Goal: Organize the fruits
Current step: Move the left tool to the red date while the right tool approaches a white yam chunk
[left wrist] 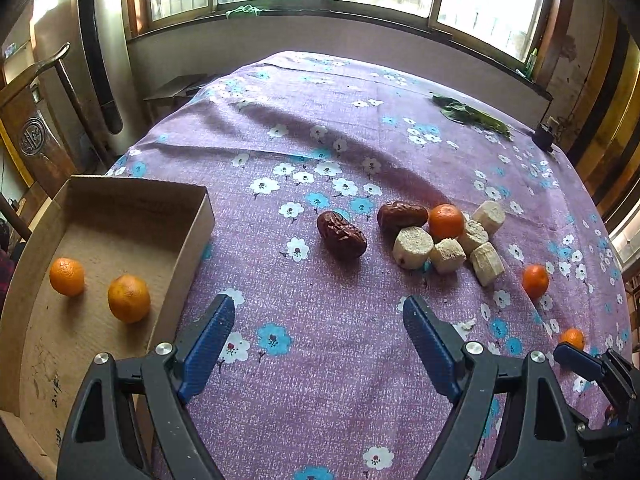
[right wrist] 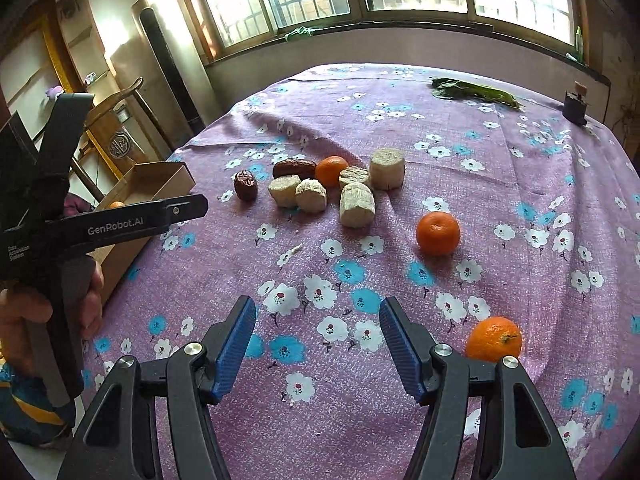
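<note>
Two oranges point(left wrist: 68, 277) point(left wrist: 129, 298) lie in a cardboard box point(left wrist: 188, 236) at the table's left. On the purple flowered cloth lie two red dates point(left wrist: 341, 234) point(left wrist: 402, 215), an orange point(left wrist: 446, 221) among several pale cut chunks point(left wrist: 413, 247), and two more oranges point(left wrist: 535, 280) point(left wrist: 572, 338). My left gripper point(left wrist: 318, 314) is open and empty, just right of the box. My right gripper point(right wrist: 318, 314) is open and empty above the cloth, with oranges point(right wrist: 437, 233) point(right wrist: 494, 339) to its right and the pile point(right wrist: 357, 204) ahead.
A green leaf point(right wrist: 474, 91) and a small dark object point(right wrist: 575, 106) lie at the far right of the table. A wooden chair point(right wrist: 120, 120) and tall appliance point(left wrist: 100, 52) stand left. The left gripper's body point(right wrist: 100, 224) shows at the right wrist view's left.
</note>
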### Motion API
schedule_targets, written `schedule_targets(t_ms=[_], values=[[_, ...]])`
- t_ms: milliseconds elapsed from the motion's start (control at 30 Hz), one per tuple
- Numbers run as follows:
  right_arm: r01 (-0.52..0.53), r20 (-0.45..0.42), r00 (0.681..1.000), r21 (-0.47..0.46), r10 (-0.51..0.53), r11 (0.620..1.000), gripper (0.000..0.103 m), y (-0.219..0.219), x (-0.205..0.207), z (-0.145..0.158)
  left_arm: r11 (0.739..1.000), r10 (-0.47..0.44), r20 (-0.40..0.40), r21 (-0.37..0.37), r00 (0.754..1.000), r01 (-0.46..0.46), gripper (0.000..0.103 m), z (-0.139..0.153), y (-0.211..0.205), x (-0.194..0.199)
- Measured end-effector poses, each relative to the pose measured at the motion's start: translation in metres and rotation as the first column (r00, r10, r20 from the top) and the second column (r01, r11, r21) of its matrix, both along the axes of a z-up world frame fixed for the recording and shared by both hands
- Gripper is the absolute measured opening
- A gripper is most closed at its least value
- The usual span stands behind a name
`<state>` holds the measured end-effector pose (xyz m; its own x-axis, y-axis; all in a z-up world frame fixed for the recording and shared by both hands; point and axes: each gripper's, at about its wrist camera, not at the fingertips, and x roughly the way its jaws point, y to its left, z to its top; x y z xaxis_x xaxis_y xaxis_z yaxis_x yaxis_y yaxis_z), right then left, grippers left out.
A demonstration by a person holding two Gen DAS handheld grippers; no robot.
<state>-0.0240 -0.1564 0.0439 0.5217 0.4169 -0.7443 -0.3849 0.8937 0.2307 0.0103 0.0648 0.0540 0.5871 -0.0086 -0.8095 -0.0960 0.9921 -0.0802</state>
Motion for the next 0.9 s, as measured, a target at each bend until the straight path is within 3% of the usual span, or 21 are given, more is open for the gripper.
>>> schedule_targets(t_ms=[433,900], values=[[0.013,-0.015,1.000,-0.010,-0.013,1.000,0.069,-0.012,0.014,-0.005,0.997,0.053,-0.019,0.049,0.998,-0.052,0.085,-0.010,0.000,0.040],[-0.004,-0.034,0.999,-0.014,0.003,1.000,0.069,-0.009,0.030,-0.010,0.994,0.106,-0.077,-0.017,0.991,-0.108,0.085,-0.025,0.012,0.081]])
